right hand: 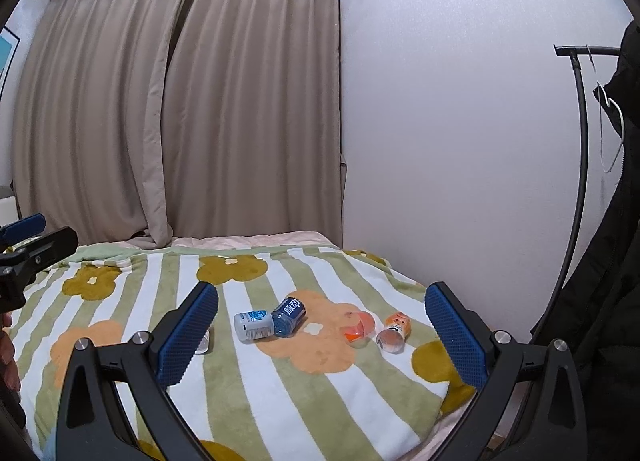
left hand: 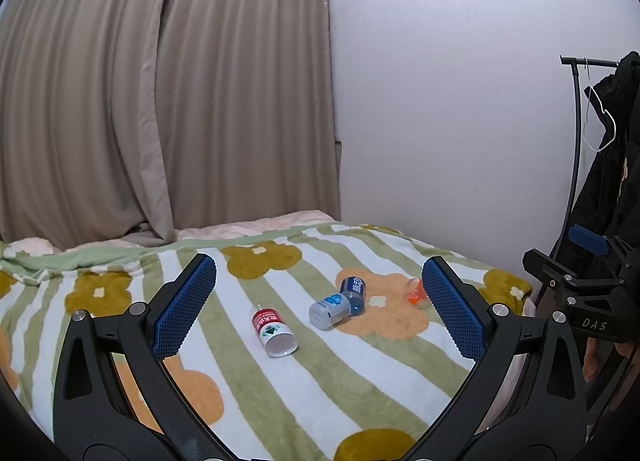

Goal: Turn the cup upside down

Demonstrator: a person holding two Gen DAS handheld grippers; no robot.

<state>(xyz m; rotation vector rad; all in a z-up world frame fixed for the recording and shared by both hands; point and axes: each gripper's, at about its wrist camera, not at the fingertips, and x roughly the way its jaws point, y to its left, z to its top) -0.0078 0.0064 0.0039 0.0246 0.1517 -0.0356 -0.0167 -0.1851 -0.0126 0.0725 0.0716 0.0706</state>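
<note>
Both grippers, left (left hand: 316, 301) and right (right hand: 320, 331), released and empty. Cups (left hand: 275, 331) lie toppled on bed (left hand: 360, 381). Recommend gripping one mid-body, squarely.

Bed (right hand: 248, 239), striped flower blanket (right hand: 280, 381), five cups (right hand: 256, 325) lying sideways

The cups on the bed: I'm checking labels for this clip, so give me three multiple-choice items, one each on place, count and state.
1. Where does the red-labelled cup lie?
A. on the striped blanket
B. on the floor
C. in a tool

2. How many cups show in the right wrist view?
A. two
B. five
C. eight

3. How are the left tool and right tool?
A. both shut on cups
B. both open, holding nothing
C. one shut

Answers: 1 A, it lies on its side on the blanket. 2 B, one is half hidden. 3 B, fingers spread wide.
</note>
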